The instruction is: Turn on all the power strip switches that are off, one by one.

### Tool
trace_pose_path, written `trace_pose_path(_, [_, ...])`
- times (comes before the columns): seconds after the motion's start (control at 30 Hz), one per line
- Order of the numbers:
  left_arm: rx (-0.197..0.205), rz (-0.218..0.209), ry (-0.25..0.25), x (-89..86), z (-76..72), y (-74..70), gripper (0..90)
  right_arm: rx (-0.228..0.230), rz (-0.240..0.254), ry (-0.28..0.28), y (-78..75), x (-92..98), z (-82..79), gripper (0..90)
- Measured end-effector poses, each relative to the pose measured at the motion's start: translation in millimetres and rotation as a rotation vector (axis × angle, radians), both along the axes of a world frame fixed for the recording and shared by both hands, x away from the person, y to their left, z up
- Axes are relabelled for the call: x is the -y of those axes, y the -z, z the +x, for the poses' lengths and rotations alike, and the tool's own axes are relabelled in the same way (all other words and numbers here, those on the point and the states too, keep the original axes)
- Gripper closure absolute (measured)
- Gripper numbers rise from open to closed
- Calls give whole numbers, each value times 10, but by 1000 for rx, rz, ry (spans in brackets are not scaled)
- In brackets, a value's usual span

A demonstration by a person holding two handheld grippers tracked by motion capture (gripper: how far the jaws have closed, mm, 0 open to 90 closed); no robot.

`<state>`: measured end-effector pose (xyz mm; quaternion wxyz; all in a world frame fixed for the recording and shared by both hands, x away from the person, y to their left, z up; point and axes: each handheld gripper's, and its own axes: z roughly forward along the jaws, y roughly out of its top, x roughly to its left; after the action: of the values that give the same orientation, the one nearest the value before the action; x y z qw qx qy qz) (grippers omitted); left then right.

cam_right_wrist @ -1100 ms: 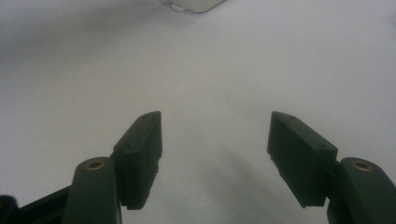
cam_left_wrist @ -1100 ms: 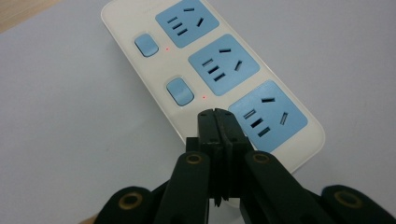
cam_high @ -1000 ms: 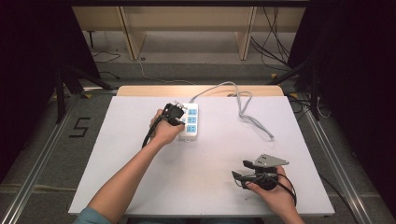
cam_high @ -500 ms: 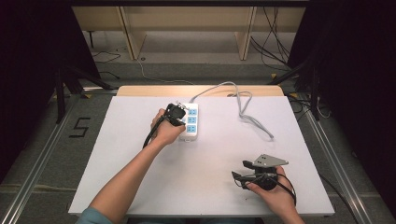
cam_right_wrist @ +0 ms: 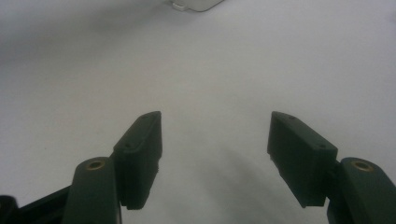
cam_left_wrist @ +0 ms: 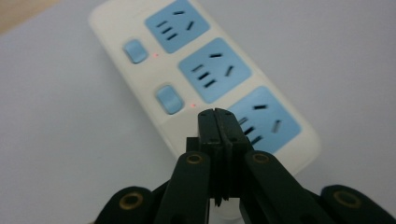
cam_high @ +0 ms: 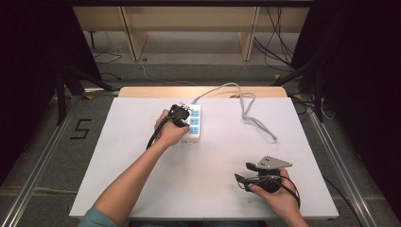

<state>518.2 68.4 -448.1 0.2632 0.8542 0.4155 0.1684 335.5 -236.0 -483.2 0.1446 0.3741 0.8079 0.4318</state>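
Bench [cam_high: 142, 142]: white top, pale wood strip along its far edge; grey floor around it, metal rails either side, a "5" mark [cam_high: 80, 128] on the floor left of the bench.

Power strip [cam_high: 193, 124]: white, three blue sockets, lies near the bench's far edge, its grey cable [cam_high: 246, 109] looping rightward.

Left tongs [cam_left_wrist: 217, 113]: clenched, holding nothing, tips over the strip's nearest socket. The left gripper view shows two blue rocker switches [cam_left_wrist: 168, 99] with small red lights, unreadable from the high view.

Right tongs [cam_right_wrist: 215, 140]: released, jaws wide apart, low over bare bench near its front right corner, well apart from the strip.
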Motion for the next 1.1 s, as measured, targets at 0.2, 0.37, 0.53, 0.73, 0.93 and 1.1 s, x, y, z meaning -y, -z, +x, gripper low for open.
trace_pose_path(0.2, [-1, -15, -23, -6, 13, -21, 899, 4, 0, -1, -8, 12, -8, 364])
trace_pose_path(0.37, [-17, -22, -22, -65, 16, -58, 899, 0, 3, 4, -2, 12, -1, 364])
trace_pose_path(0.53, [-24, -4, -14, -48, 0, -46, 899, 0, -1, 1, -1, -2, -2, 364])
trace_pose_path(0.73, [-28, -2, -15, -39, 1, -32, 900, 1, -1, 4, -2, 11, -5, 364])
trace_pose_path(0.93, [-36, 1, -18, -37, -6, -26, 900, 3, -2, -1, -5, 1, -9, 364])
trace_pose_path(1.1, [-40, 1, -17, -40, 0, -25, 900, 3, -2, 0, -4, 3, -10, 364])
